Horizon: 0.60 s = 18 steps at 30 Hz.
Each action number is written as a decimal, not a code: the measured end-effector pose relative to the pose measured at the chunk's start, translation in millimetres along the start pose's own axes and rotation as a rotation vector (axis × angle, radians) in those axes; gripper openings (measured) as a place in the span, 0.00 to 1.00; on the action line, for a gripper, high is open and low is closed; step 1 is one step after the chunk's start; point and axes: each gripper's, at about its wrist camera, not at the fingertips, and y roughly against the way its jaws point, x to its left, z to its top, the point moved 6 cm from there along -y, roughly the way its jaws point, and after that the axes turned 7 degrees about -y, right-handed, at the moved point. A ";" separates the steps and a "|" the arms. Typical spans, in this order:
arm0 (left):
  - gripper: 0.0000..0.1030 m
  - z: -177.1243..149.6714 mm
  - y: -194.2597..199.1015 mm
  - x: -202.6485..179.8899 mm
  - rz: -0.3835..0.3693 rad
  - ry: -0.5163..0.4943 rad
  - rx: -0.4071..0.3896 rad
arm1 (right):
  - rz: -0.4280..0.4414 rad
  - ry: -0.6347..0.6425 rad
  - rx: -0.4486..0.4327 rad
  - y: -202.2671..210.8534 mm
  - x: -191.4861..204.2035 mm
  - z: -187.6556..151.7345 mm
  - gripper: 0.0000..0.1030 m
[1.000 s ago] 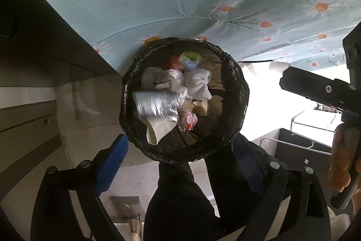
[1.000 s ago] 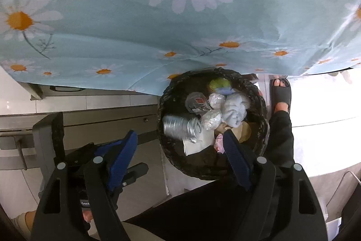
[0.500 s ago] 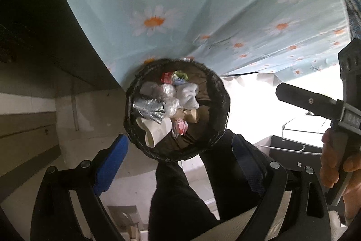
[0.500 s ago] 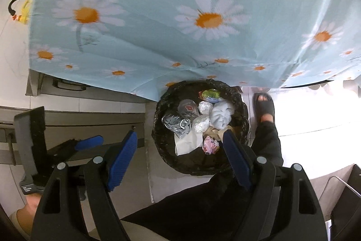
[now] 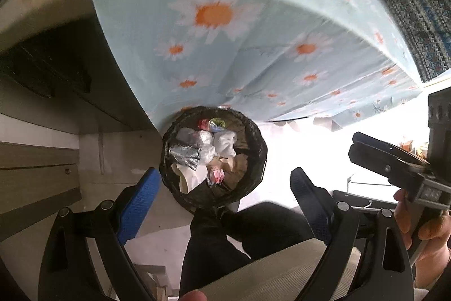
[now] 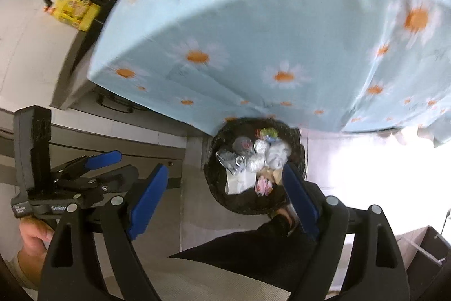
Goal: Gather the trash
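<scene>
Bin [image 5: 253,148], full of trash [image 5: 205,154], stands on the floor against the worktop's [image 5: 253,19] draped edge. Left tongs [image 5: 222,188] gape empty above; right tongs [image 6: 225,188], empty, are opening.

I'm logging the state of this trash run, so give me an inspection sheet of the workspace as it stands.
Surface: daisy tablecloth, top blurred, nothing seen on it.
Job's things: trash bin on the floor, black-lined, holding a foil wad, white tissue and wrappers.
Clutter: yellow packages beyond the table.
Grippers: left gripper open, empty; right gripper opening, empty.
Cables: nothing seen.
Surroundings: tiled floor, person's dark trouser leg.
</scene>
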 end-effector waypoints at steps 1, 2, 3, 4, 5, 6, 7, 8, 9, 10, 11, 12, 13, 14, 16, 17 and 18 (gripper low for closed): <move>0.88 1.6 4.0 -3.1 0.000 0.003 -0.002 | 0.004 0.010 -0.015 7.1 2.6 1.9 0.80; 0.88 4.6 10.7 -7.2 0.003 0.008 -0.007 | 0.003 0.031 -0.040 17.1 6.3 5.0 0.81; 0.88 7.5 17.0 -10.9 0.007 0.007 -0.016 | -0.001 0.052 -0.058 26.1 9.4 7.6 0.82; 0.88 10.7 24.3 -15.6 0.015 0.001 -0.026 | -0.001 0.064 -0.072 35.5 11.8 10.4 0.82; 0.88 13.1 29.9 -18.9 0.024 -0.005 -0.031 | 0.005 0.070 -0.081 40.7 13.2 12.1 0.83; 0.88 16.2 37.1 -23.6 0.034 -0.011 -0.038 | 0.010 0.080 -0.094 47.4 15.1 14.3 0.83; 0.88 18.6 42.7 -27.0 0.035 -0.014 -0.046 | 0.014 0.088 -0.104 55.3 17.2 16.8 0.84; 0.88 22.2 52.8 -33.1 0.036 -0.016 -0.057 | 0.019 0.088 -0.114 65.6 19.7 19.5 0.84; 0.88 25.2 60.9 -38.4 0.040 -0.020 -0.068 | 0.021 0.091 -0.126 73.8 21.4 22.3 0.84; 0.88 28.8 70.3 -44.0 0.048 -0.027 -0.085 | 0.018 0.099 -0.141 82.8 23.6 25.0 0.86; 0.88 30.9 76.4 -47.3 0.056 -0.031 -0.096 | 0.012 0.105 -0.160 96.2 25.3 29.2 0.95; 0.88 34.4 86.4 -52.3 0.069 -0.036 -0.112 | 0.017 0.105 -0.172 105.5 27.3 31.9 0.95; 0.88 36.0 92.8 -55.0 0.076 -0.039 -0.121 | 0.015 0.112 -0.182 116.2 29.6 35.4 0.95; 0.88 39.2 102.5 -60.0 0.085 -0.044 -0.135 | 0.010 0.120 -0.190 123.4 31.1 37.9 0.95; 0.88 45.9 122.6 -69.0 0.104 -0.056 -0.162 | 0.000 0.137 -0.212 141.1 35.6 43.4 0.95; 0.88 49.5 129.6 -72.2 0.117 -0.062 -0.175 | -0.013 0.144 -0.226 150.0 38.7 46.4 0.95; 0.88 52.1 137.1 -75.6 0.129 -0.067 -0.187 | -0.019 0.151 -0.235 156.8 40.7 48.9 0.95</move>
